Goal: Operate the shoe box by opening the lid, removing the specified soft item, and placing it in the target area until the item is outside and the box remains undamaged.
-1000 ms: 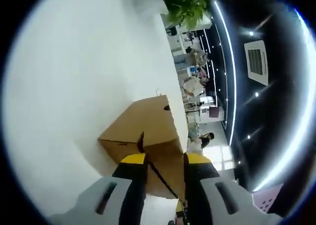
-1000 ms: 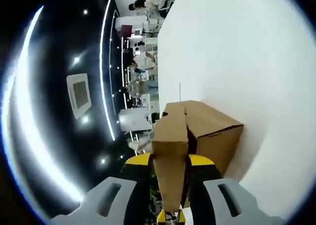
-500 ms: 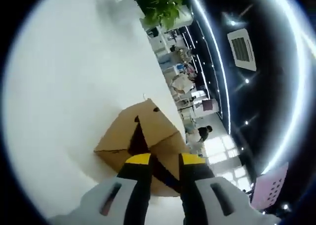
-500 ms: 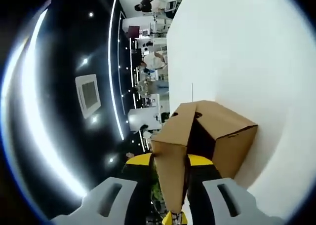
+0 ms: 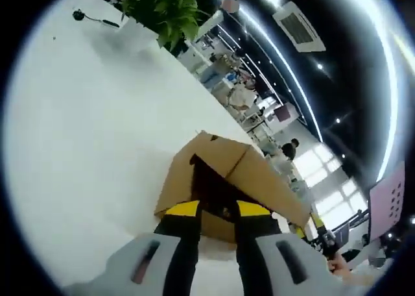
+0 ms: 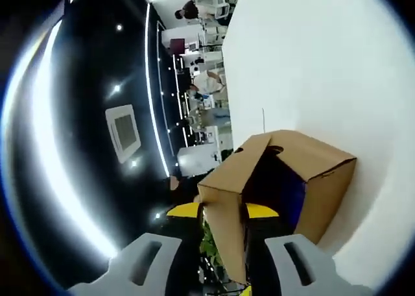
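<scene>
A brown cardboard shoe box (image 5: 185, 189) stands on the white table (image 5: 84, 127). Its lid (image 5: 262, 179) is tilted up, and the inside is dark. My left gripper (image 5: 217, 210) is shut on the box's near wall, which sits between its yellow-tipped jaws. In the right gripper view, my right gripper (image 6: 222, 211) is shut on the lid's (image 6: 227, 211) side flap and holds the lid up off the box (image 6: 324, 172). Something blue (image 6: 295, 195) lies in the box's dark interior. A hand (image 5: 337, 265) comes in at the lower right of the left gripper view.
A potted green plant (image 5: 162, 10) and a black cable (image 5: 91, 17) are at the table's far end. Past the table's edge lies an office with desks, several people (image 6: 207, 82) and ceiling lights. White tabletop (image 6: 324, 62) spreads beside the box.
The lid has swung further up off the box, so more of the dark interior and the blue thing are showing. Both views have tilted with the hands.
</scene>
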